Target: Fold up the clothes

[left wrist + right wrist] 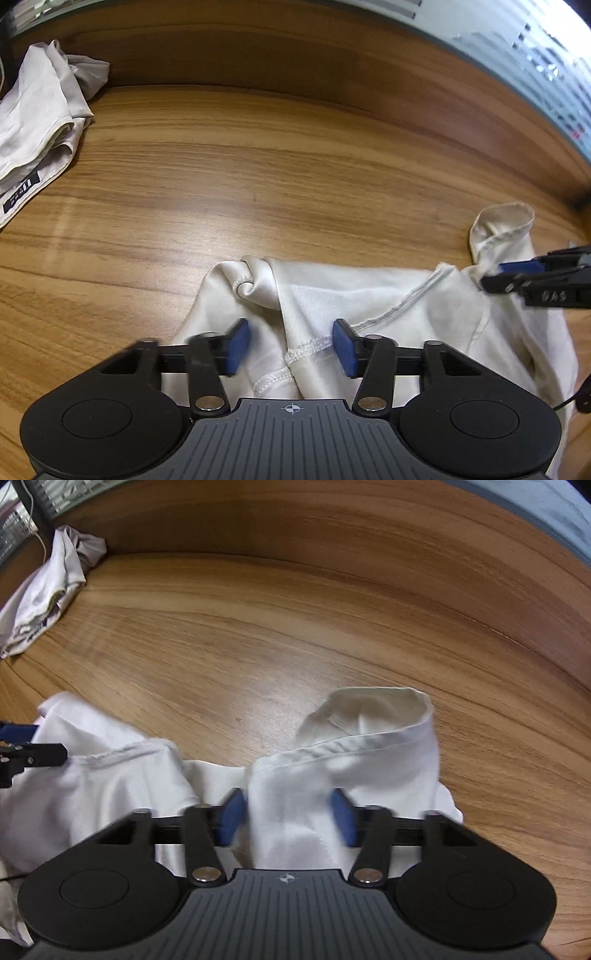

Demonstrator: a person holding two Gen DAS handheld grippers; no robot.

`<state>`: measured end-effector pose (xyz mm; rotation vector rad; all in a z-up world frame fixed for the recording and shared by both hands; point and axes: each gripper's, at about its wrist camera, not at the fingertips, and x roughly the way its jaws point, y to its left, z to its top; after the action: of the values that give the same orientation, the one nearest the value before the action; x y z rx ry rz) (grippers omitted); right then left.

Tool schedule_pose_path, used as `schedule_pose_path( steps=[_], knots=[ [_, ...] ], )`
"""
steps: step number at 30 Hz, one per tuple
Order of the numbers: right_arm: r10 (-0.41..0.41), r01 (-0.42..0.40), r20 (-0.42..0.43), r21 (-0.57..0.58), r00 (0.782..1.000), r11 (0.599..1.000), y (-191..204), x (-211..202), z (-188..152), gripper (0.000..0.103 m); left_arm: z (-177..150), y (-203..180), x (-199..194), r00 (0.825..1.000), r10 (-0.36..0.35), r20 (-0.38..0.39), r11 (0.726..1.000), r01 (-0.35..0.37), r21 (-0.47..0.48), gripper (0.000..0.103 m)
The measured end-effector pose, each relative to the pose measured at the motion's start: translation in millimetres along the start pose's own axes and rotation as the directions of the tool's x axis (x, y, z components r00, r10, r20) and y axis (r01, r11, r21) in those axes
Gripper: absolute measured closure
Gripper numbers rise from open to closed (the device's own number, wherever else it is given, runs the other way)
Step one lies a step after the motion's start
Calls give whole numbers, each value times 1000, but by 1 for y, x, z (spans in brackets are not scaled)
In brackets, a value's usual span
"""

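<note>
In the left wrist view, a white garment [388,306] is seen lying crumpled on the wooden table [258,177], close to its near edge. The left gripper [291,345] is held wide open right over a stitched hem, with one blue pad on each side of the fold. Nothing is pinched. The cloth is spread mostly sideways, toward the right gripper [498,277], which is seen at the right edge of the cloth by a sleeve opening. A second pale garment [40,125] is piled at the far left corner. The near part of the cloth is hidden under the tool.

In the right wrist view, the right gripper [288,818] is also held open, with a raised sleeve between its pads. The picture is blurred, so touch cannot be told. The left gripper [26,753] is cut off at the left.
</note>
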<state>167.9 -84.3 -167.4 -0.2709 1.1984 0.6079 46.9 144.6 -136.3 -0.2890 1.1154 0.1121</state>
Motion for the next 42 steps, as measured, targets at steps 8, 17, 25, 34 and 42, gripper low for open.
schedule_pose_path(
  steps=[8, 17, 25, 34, 42],
  knots=[
    [-47, 24, 140, 159, 989, 987, -57, -69, -17, 102, 7, 8, -35, 997, 29, 75, 1000, -28, -13, 97],
    [-186, 60, 292, 390, 938, 919, -125, -193, -98, 102, 0, 6, -110, 984, 27, 174, 1000, -28, 6, 97],
    [-201, 92, 168, 504, 965, 859, -133, -202, -212, 102, -34, 9, -138, 985, 102, 140, 994, -105, 14, 97],
    [-144, 118, 18, 478, 989, 870, -128, -158, -277, 90, -79, 0, -140, 977, 158, 140, 984, -167, 55, 76],
    [-148, 110, 123, 270, 981, 957, -127, -173, -235, 70, -87, -40, -139, 971, 121, 206, 974, -157, 165, 43]
  ],
)
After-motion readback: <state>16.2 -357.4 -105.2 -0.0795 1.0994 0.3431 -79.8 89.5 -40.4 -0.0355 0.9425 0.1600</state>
